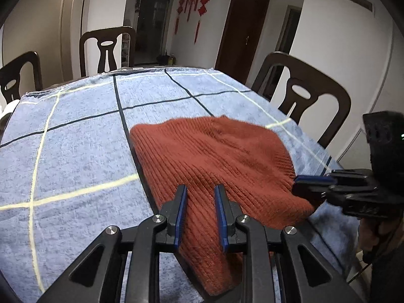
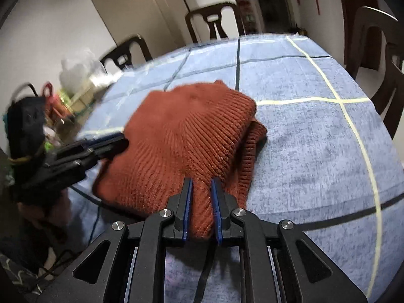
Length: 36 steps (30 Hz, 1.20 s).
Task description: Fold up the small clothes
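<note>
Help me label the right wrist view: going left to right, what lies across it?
Left tongs → rust knit sweater → pale stripe on the blue tablecloth → dark chair at the right edge.

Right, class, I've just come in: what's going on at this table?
A person is folding a rust-red knitted garment on a blue checked tablecloth, a handheld gripper in each hand. The left gripper and the right gripper each pinch a near edge of the knit. The garment already lies doubled over.
</note>
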Motion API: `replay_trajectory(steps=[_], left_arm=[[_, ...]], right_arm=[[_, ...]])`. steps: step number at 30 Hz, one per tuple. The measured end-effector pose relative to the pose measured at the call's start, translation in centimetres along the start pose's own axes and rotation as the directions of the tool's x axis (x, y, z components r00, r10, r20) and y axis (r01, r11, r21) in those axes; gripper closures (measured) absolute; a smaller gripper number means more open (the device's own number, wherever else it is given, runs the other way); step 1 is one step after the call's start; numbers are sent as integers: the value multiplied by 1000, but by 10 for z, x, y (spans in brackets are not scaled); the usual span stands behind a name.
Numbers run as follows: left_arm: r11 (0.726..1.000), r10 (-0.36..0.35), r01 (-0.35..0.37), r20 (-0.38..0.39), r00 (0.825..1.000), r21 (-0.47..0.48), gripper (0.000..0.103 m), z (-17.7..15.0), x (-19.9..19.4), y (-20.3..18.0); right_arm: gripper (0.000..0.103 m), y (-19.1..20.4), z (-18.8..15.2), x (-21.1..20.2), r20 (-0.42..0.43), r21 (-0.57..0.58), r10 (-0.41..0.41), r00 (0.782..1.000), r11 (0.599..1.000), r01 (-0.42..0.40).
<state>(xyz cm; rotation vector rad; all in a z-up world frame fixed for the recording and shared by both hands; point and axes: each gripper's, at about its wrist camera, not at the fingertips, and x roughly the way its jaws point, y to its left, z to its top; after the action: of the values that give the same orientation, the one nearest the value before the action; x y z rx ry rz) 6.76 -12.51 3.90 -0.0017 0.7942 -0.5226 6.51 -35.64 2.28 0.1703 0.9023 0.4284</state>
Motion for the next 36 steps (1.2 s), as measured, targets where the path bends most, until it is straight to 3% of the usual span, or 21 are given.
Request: replay_trajectory(steps=[4,8,12,15,24,30,36], left_arm=[[1000,-6,6,10,1000,-1,78,-6,-3,-3],[999,-33,33,-2,999,-27,78,4,-6,6],[999,30,-29,26,999,-41,78,23,1,15],[997,53,-53,-1,999,-63,78,28,19,21],[997,50,-51,-16,999,-65,76,20,38,18],[997,59,-59,6,998,-50,77,17,8,15],[999,35,-35,-8,999,-39,77,-15,-23,5]], right_arm=[[90,4,-4,-2,2,-25,-32,999,999,32],[89,14,17,-8,25,-39,-59,998,997,60],[87,18,46,-1,112,-41,-80,990,996,85],[88,3,53,27,58,-16,-146,988,989,147],[87,-20,39,27,78,29,-127,989,992,125],[85,12,24,-13,119,-56,-106,987,992,113],[85,18,-8,-5,21,-119,-142,990,982,144]])
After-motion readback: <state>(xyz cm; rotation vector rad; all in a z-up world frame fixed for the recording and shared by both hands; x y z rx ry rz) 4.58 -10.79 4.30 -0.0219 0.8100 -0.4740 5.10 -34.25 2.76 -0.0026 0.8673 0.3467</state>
